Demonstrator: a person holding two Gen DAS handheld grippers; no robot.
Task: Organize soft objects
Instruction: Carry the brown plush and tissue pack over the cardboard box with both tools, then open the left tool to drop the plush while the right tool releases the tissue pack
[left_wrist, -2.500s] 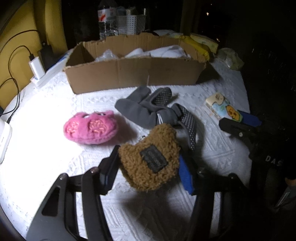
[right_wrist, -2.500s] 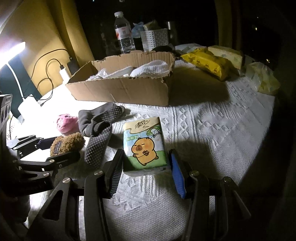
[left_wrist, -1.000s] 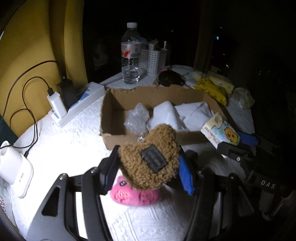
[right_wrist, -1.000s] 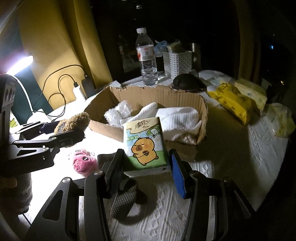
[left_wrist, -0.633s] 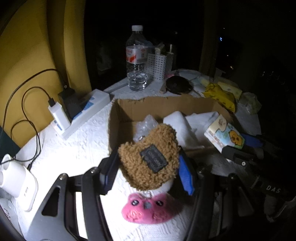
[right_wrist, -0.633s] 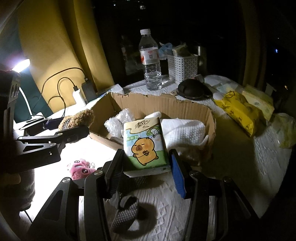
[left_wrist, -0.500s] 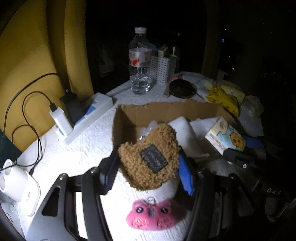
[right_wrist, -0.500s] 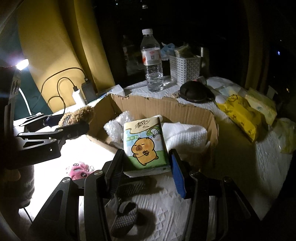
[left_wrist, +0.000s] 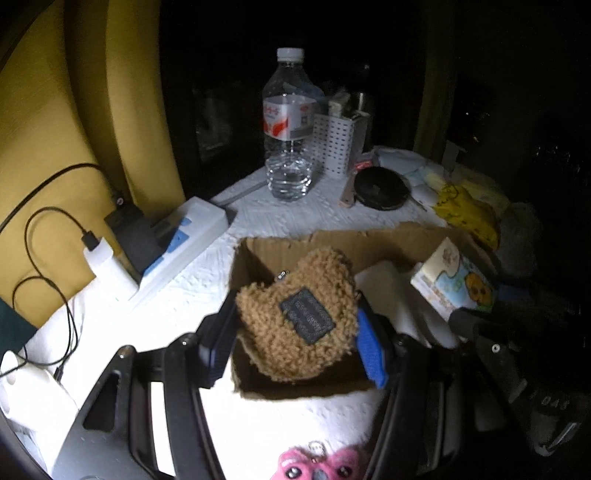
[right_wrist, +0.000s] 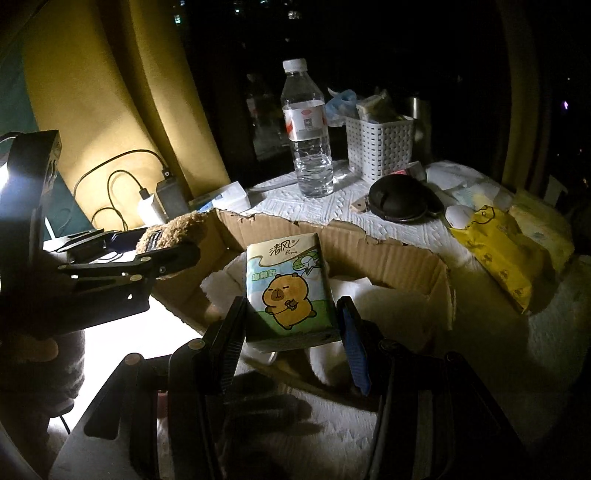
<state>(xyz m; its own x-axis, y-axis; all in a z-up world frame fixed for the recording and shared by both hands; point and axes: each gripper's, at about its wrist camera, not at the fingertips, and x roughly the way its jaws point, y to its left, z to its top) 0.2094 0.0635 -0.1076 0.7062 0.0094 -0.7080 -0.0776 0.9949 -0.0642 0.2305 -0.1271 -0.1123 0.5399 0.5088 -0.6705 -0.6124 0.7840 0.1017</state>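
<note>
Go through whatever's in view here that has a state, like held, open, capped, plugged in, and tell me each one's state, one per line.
Left gripper: shut on the brown fuzzy pouch.
Right gripper: shut on the tissue pack.
Cardboard box: open-topped, white soft items inside.
Water bottle: upright, capped.
White charger: cable plugged in.
Pink plush: lying on the table, outside the box.

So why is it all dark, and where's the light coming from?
Right wrist view: one lamp glares at the far left, lighting the yellow curtain; the window behind is black. Left wrist view: the white tablecloth is washed out, and the pink plush looks blurry.
</note>
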